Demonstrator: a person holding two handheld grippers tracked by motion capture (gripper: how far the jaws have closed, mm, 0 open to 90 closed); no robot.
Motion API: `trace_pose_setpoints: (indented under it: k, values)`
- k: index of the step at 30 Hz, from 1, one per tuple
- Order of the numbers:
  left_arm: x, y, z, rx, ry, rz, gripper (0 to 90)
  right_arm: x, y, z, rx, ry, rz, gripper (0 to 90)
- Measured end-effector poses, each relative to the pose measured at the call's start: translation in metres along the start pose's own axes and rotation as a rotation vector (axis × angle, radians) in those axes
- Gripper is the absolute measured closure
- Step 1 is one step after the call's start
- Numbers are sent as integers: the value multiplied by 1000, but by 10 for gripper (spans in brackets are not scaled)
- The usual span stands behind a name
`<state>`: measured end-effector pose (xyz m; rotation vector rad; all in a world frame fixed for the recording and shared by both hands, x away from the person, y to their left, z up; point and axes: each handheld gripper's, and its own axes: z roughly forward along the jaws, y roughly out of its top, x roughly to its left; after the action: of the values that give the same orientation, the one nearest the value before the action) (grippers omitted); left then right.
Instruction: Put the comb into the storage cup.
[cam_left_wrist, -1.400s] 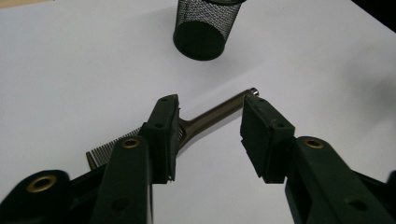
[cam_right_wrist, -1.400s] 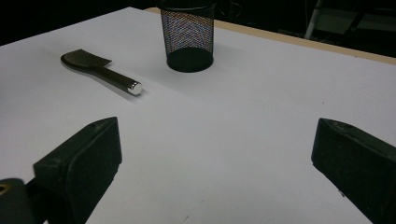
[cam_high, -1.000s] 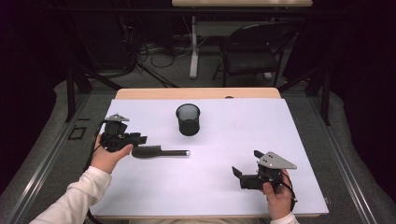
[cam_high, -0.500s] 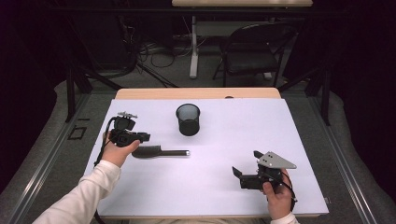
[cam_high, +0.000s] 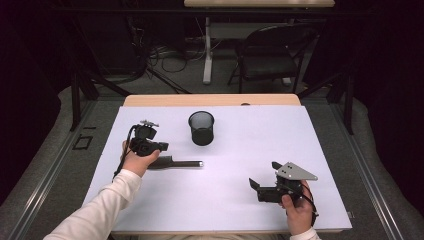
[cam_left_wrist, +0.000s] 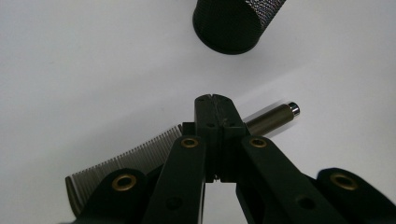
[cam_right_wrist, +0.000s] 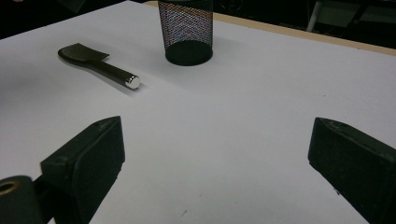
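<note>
Comb pickup, approach stage. The comb (cam_high: 175, 163) lies flat on the white table (cam_high: 320, 150), just in front of the mesh cup (cam_high: 201, 128) and apart from it. My left tool (cam_high: 161, 146) hangs above the comb's toothed end; in the left gripper view its jaws stand pressed together with nothing between them, tips over the point where the teeth meet the metal handle (cam_left_wrist: 273, 116). My right tool (cam_high: 261, 182) rests well apart near the table's front, jaws spread wide and empty.

To grip well, I judge that I should part the left jaws first, lower them astride the narrow neck, and close across the comb's width.

The comb's long axis runs left to right across the table, handle tip toward my right, teeth facing away from the cup.
</note>
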<state>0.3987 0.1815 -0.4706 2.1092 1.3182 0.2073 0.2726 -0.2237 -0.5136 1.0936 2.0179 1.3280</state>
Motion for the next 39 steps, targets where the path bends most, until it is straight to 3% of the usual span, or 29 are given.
trace_pose_setpoints:
  k: [17,39]
  values:
    - [-20,9,41,31,-17,0,900,-1,0,0,4,2,-5,42]
    - [-38,4,84,70,-57,-29,900,-2,-1,-1,10,5,-9,46]
